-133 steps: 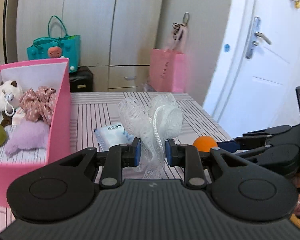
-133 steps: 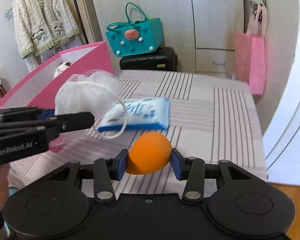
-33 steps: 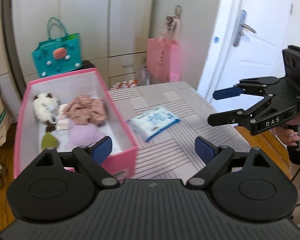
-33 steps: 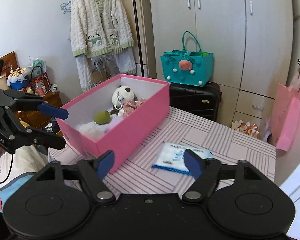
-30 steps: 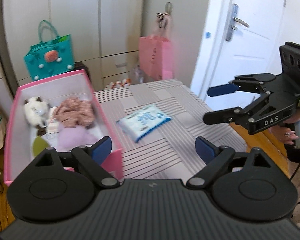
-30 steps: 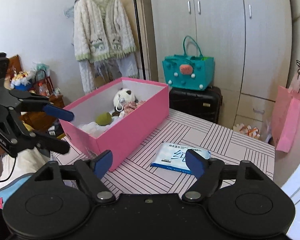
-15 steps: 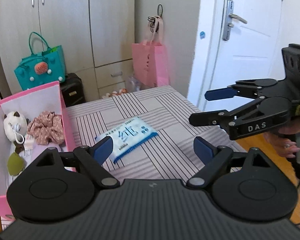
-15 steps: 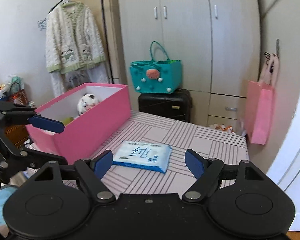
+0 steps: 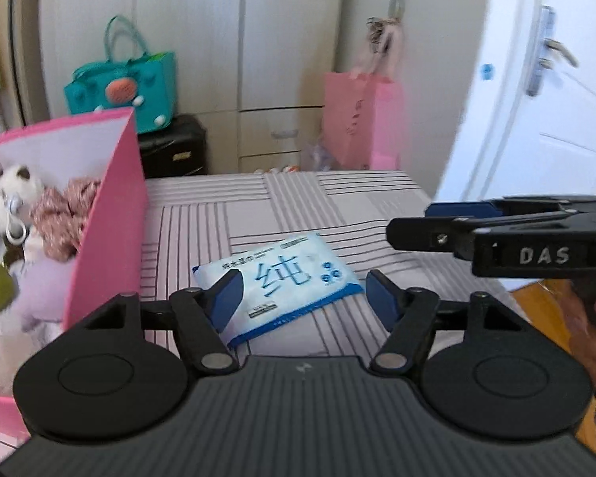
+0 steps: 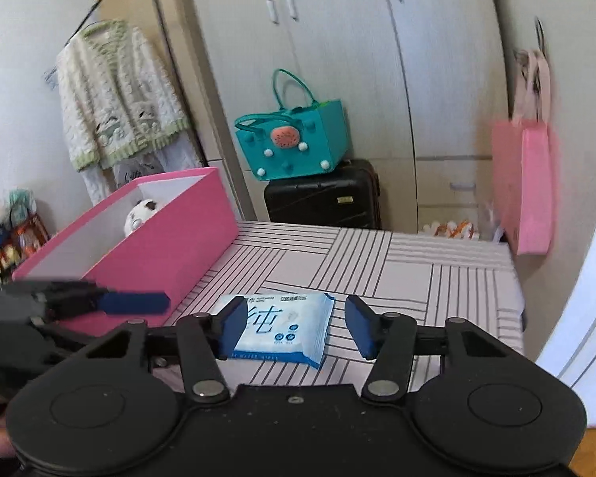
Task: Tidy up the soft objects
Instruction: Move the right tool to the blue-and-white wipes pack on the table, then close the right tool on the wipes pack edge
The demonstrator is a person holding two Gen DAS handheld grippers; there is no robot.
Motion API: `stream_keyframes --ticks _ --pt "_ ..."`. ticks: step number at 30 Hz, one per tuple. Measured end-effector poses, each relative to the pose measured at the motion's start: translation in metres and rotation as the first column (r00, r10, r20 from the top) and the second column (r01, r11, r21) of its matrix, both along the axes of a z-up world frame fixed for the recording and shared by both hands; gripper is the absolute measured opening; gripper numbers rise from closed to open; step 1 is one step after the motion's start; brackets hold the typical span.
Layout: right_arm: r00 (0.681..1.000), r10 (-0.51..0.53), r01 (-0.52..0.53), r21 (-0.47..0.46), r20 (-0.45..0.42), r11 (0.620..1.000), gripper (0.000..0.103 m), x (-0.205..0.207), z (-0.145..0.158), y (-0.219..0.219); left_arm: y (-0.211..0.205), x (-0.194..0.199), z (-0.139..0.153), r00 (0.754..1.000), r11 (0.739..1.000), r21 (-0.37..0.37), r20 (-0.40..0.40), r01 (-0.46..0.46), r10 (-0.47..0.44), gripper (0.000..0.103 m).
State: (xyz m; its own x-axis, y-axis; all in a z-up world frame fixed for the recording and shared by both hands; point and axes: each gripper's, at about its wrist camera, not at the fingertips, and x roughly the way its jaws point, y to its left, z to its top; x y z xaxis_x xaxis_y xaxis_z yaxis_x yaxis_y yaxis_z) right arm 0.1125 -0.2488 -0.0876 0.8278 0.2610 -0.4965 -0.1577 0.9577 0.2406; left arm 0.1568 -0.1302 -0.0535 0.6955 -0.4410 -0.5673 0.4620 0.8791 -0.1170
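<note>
Striped table sitting before wardrobe, teal bag at 12 o'clock. White-blue wipes pack lying flat at table centre, pink box at 10 o'clock. Left gripper, right gripper both gaping wide, holding nothing.

My left claw, jaws apart, frames wipes pkt flat on striped counter; pink box w/ soft toys at left; right claw at right.

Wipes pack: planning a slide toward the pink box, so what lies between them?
Only bare striped tablecloth lies between the wipes pack and the pink box, seen in the right wrist view.
</note>
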Motion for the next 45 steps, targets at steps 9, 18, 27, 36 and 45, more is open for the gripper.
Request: stream_keyframes --ticks 9,18,27,36,45 --pt "0.991 0.025 -0.002 0.172 -0.133 0.985 0.06 0.044 -0.04 -0.01 -0.003 0.031 -0.033 0.984 0.986 -0.006 -0.076 -0.164 0.163 0.062" --pt "0.98 0.034 0.003 0.185 -0.198 0.983 0.032 0.055 -0.062 -0.005 0.0 0.038 -0.047 0.972 0.975 -0.001 -0.089 -0.22 0.219 0.061" --pt "0.986 0.039 -0.012 0.161 -0.161 0.987 0.026 0.044 -0.066 -0.005 0.008 0.039 -0.051 0.97 0.974 -0.069 -0.128 -0.217 0.207 0.051" --pt "0.991 0.05 -0.026 0.193 -0.124 0.981 0.03 0.036 -0.071 -0.005 0.009 0.039 -0.051 0.964 0.967 -0.091 -0.146 -0.238 0.223 0.051" --pt "0.996 0.003 0.017 0.223 -0.092 0.975 0.029 0.016 -0.069 0.005 0.002 0.015 -0.045 0.98 0.979 -0.07 -0.068 -0.191 0.186 0.045"
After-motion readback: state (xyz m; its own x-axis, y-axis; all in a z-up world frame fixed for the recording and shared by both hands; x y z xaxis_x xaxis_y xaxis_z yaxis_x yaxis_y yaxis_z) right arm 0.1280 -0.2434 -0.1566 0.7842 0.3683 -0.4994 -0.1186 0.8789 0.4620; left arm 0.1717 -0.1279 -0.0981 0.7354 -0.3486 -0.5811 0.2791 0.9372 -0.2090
